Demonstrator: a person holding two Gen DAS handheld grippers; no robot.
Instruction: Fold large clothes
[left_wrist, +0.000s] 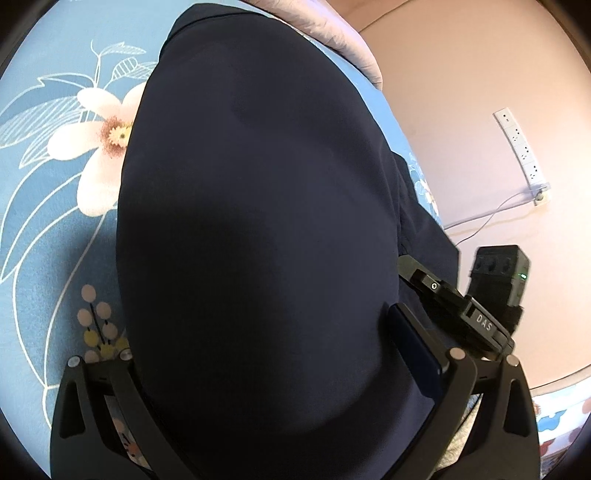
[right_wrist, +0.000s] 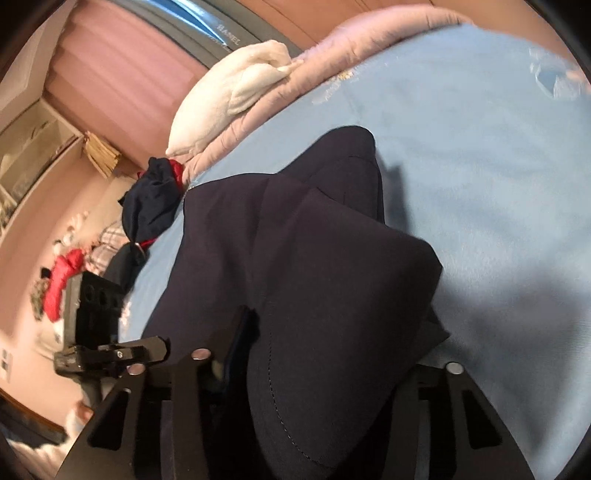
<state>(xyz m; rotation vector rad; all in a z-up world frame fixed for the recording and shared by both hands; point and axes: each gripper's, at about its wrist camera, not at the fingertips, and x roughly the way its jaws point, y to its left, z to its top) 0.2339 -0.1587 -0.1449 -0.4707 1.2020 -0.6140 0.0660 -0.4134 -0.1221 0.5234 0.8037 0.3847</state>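
While dark cloth (left_wrist: 258, 240) hides both grippers' tips, we cannot tell their grip; only the right view shows a pillow (right_wrist: 229, 96).

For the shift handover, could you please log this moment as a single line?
stage: mid-fold | left gripper: fabric between jaws, grip unclear | right gripper: shut on navy garment | surface: blue floral bedsheet

A white pillow (right_wrist: 236, 99) is lying at the upper left on the blue floral bedsheet (left_wrist: 55, 236). A power strip (left_wrist: 521, 147) is hanging at the right on the pink wall (left_wrist: 461, 92).
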